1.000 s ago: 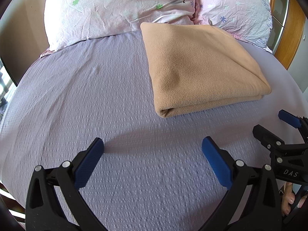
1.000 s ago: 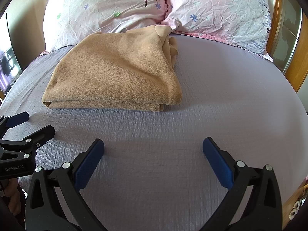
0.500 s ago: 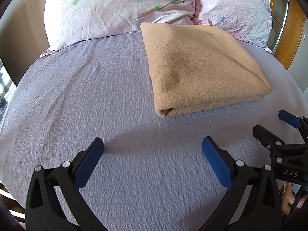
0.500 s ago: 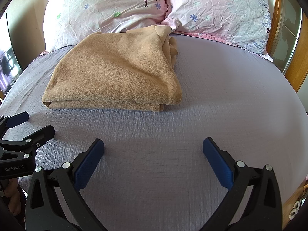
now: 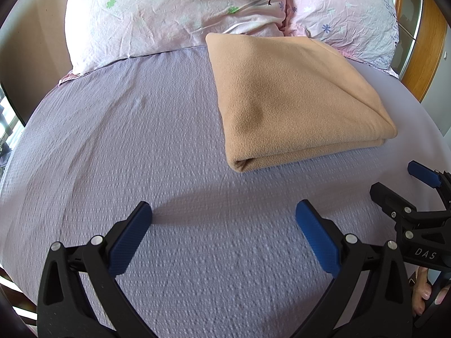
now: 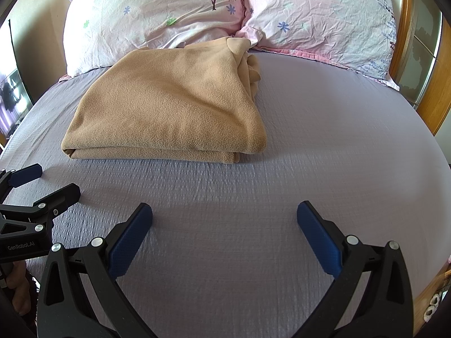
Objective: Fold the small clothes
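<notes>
A tan fleece cloth (image 5: 293, 98) lies folded in a thick rectangle on the lilac bedsheet (image 5: 126, 140), its far edge against the pillows. In the right wrist view the fleece cloth (image 6: 169, 112) sits left of centre, with loose layered edges on its right side. My left gripper (image 5: 224, 225) is open and empty, low over the sheet, short of the cloth's near fold. My right gripper (image 6: 224, 225) is open and empty, also near the sheet in front of the cloth. Each gripper shows at the edge of the other's view, the right one (image 5: 406, 183) and the left one (image 6: 42, 180).
Two pale pink flowered pillows (image 6: 157, 14) (image 6: 318, 19) lean at the head of the bed. A wooden headboard frame (image 6: 434, 90) stands at the right. The bedsheet (image 6: 324, 146) stretches bare to the right of the cloth.
</notes>
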The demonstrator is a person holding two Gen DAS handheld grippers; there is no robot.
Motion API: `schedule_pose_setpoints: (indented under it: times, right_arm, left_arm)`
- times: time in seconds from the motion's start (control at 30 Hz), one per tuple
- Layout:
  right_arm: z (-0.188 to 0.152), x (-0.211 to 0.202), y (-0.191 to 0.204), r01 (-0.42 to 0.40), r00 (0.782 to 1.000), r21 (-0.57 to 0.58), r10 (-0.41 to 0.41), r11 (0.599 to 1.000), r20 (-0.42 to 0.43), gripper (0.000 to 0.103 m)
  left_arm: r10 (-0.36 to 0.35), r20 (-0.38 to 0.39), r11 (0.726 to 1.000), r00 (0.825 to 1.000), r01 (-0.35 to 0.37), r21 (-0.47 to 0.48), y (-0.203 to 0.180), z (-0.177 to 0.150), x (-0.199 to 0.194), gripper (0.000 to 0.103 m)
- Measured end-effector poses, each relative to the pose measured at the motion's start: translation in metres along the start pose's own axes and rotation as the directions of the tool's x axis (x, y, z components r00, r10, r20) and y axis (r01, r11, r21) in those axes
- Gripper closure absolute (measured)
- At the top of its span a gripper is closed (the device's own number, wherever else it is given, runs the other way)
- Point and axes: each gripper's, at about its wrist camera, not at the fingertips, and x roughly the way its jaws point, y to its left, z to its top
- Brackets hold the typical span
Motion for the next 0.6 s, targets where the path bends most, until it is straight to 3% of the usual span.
schedule_pose_setpoints:
  times: [0.6]
  right_arm:
    - [0.0001, 0.0003, -0.0002, -0.001, 1.000, -0.001, 0.001, 1.000, 0.001, 0.001]
  left_arm:
    - [0.003, 0.000, 1.000, 1.000, -0.003, -0.008, 0.0000, 0.0033, 0.0004, 0.002]
